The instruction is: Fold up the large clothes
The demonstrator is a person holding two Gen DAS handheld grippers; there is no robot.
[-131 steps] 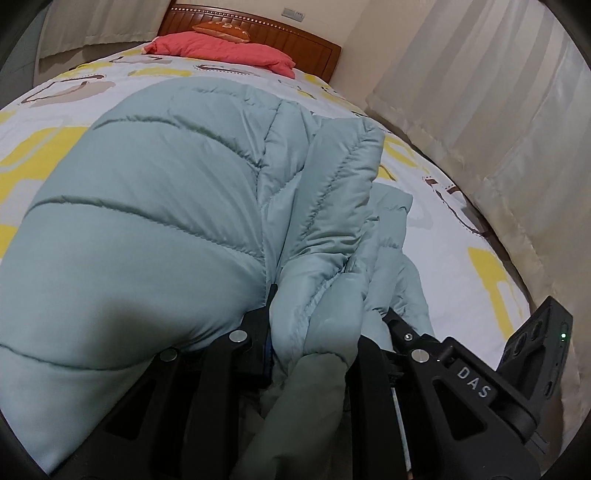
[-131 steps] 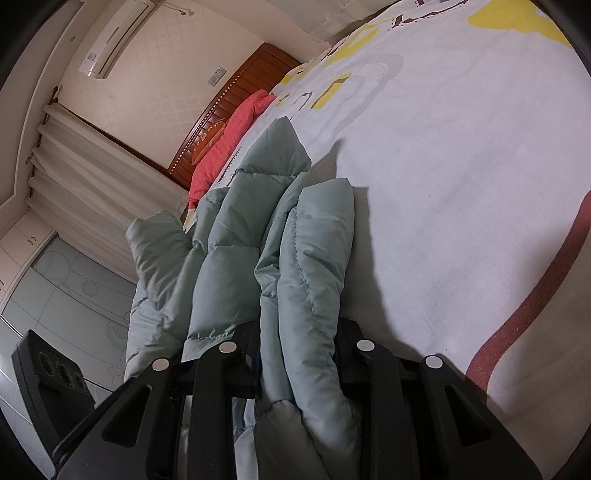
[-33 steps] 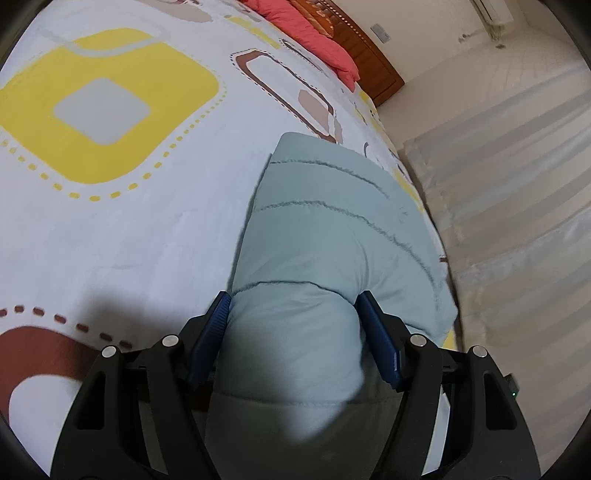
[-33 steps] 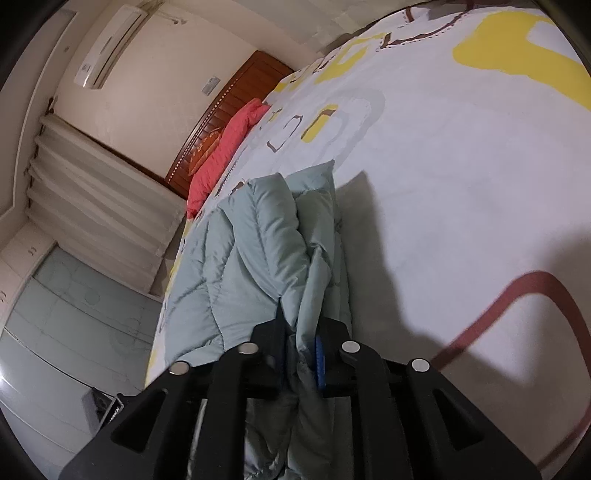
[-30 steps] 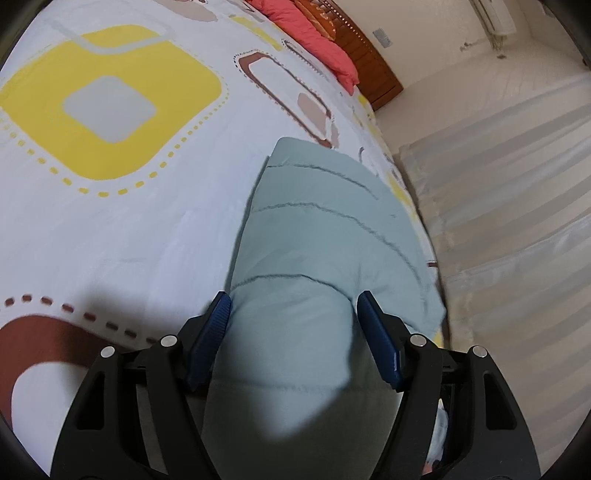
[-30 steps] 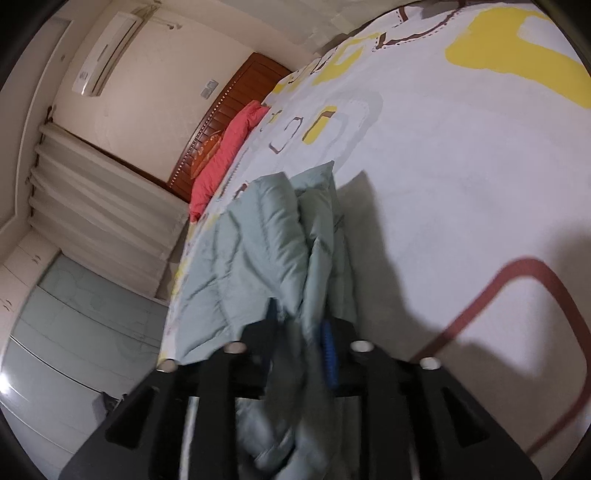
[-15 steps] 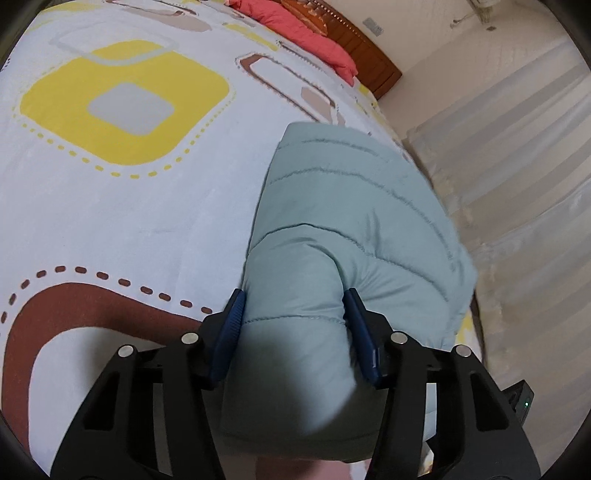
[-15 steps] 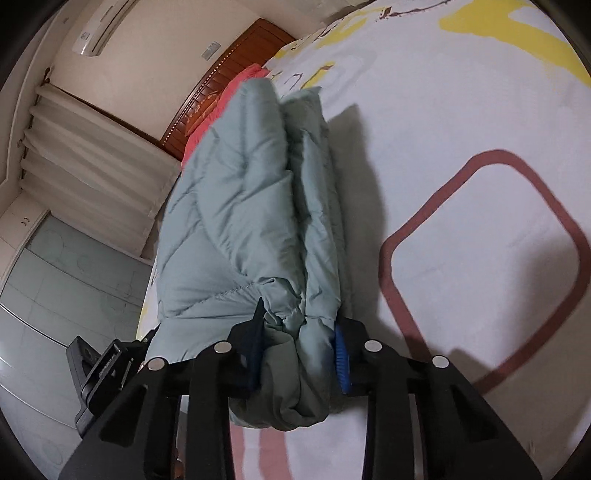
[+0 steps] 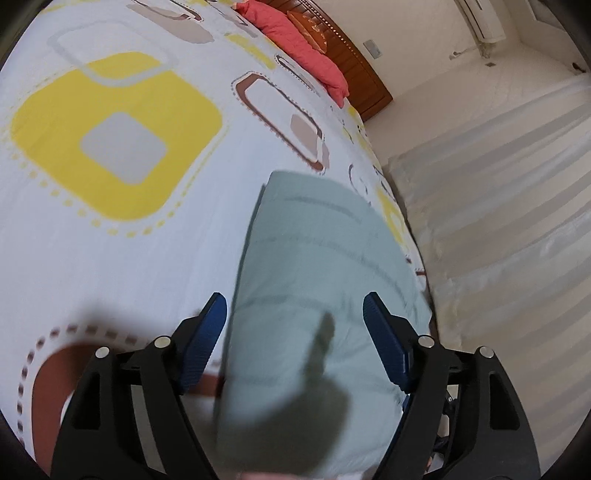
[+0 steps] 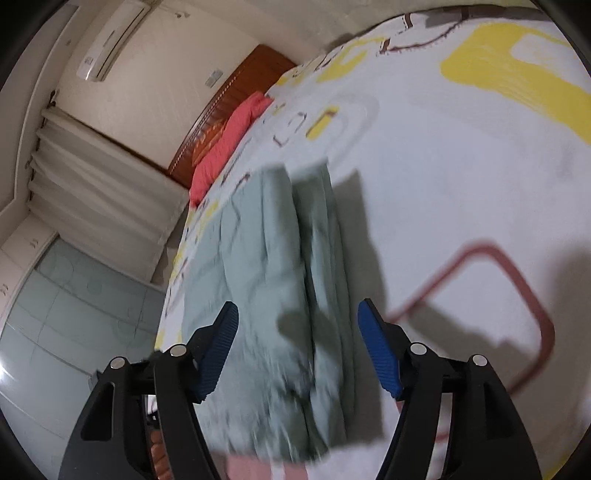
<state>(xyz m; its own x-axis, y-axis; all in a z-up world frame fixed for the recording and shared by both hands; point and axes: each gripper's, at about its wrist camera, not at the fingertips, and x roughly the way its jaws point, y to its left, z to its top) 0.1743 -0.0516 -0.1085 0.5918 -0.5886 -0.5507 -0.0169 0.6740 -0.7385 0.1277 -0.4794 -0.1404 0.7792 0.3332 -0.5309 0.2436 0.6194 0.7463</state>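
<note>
One jacket, pale grey-green, puffy and quilted with stitched channels running across it, lies folded into a thick oblong on the bed, close to the bed's near edge; in the right wrist view the jacket shows two stacked layers with a deep crease between them, and its near end is blurred. Two grippers, both black plastic with ribbed blue pads. Left gripper: jaws wide, just been opening, the jacket's near end lying between the pads but clear of both, a gap showing on each side. Right gripper: jaws wide, just been opening, the jacket below and between the pads, neither one pressing on it. The gripper shadows fall dark on the cloth. The bed carries one white sheet, smooth and flat, printed with rounded squares: yellow ones with grey centres and dotted borders, and brown outlined ones. One coral pillow, long and soft, lies at the far end against one dark wooden headboard with a studded top rail. Pale pleated curtains hang to the right of the bed in the left wrist view. One white air conditioner sits high on the far cream wall. Pale green glass panels stand at the left in the right wrist view.
</note>
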